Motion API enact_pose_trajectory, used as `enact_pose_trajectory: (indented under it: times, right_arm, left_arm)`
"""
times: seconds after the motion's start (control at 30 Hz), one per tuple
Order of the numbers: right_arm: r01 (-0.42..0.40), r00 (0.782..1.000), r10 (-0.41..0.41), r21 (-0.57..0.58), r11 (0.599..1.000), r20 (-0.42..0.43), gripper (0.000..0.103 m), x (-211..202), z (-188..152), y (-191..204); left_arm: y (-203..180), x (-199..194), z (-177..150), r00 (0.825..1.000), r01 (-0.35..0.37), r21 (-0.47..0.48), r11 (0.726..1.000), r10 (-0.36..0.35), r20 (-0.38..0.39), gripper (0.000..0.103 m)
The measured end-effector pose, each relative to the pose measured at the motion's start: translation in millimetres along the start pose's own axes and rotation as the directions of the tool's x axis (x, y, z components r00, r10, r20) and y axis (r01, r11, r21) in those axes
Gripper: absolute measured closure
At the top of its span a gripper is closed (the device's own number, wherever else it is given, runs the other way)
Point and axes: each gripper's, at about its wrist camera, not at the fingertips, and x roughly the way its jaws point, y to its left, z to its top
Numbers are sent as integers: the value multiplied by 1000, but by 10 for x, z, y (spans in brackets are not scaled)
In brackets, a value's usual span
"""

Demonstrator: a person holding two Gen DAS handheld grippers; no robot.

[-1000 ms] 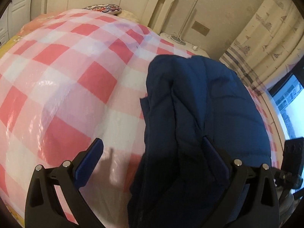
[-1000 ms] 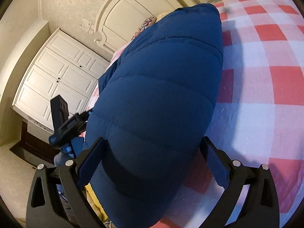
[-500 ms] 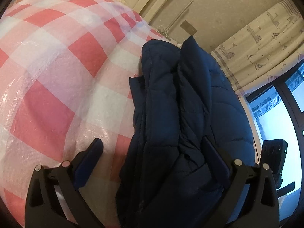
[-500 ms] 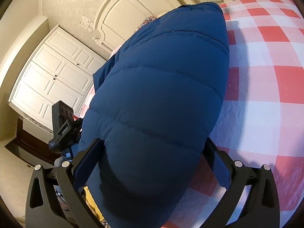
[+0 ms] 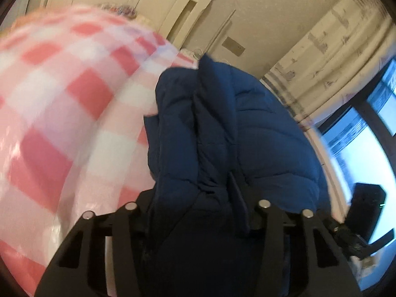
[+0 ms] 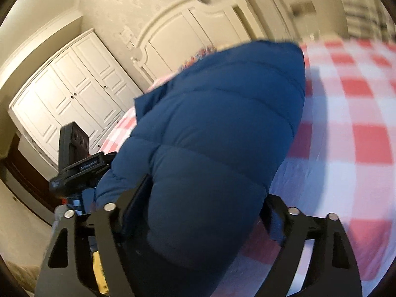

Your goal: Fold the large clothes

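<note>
A: Left gripper (image 5: 195, 203): jaws just closing, padded fabric bunched between them, pads pressed into the near end of the navy down jacket (image 5: 222, 133). Right gripper (image 6: 200, 212): jaws likewise just closing, clamped across the jacket's thick quilted bulk at its near end.

B: Location of the jacket?

A: On the bed, over the red-and-white checked cover (image 5: 61, 104), lying as a long narrow bundle. Long axis straight away from both grippers toward the cream headboard (image 6: 188, 32). Both grips at the same near end, left gripper on the side toward the white wardrobe (image 6: 71, 94), right gripper on the side toward the open cover. Neither hand clearly nearer the far end.

B: Consequence for the fold?

A: Probably a lengthwise fold: near end carried up and forward along that axis onto the far end.

B: Hidden or unclear items?

A: Far end of the jacket behind its own bulk in the right wrist view. Fingertips of both grippers buried in fabric. Layers caught: cannot tell. Cover and curtain (image 5: 329, 57) smeared by motion blur. Patterned pillow (image 5: 116, 14) at the headboard, barely legible.
</note>
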Motion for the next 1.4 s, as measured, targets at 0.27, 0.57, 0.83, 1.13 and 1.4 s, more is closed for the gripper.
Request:
enact_pose_trajectory:
  times: [0.27, 0.57, 0.83, 1.13, 1.4]
  right_arm:
    - [159, 975, -141, -99, 982, 171, 31, -466, 850, -570]
    - [330, 943, -333, 143, 933, -4, 11, -585, 1040, -1858]
    - [489, 863, -471, -71, 869, 184, 7, -689, 970, -1036]
    - [488, 870, -485, -16, 873, 86, 4, -429, 730, -1198]
    - [483, 856, -475, 10, 875, 203, 4, -948, 483, -731]
  left_arm:
    - [-850, 778, 591, 999, 48, 53, 997, -49, 21, 62]
    - [-1982, 1575, 472, 970, -240, 325, 915, 216, 107, 58]
    - [-1914, 1601, 447, 964, -260, 305, 916, 229, 132, 50]
    - [-1886, 1502, 435, 951, -304, 291, 907, 271, 149, 27]
    - [-1985, 1105, 346, 939, -329, 289, 899, 279, 202, 9]
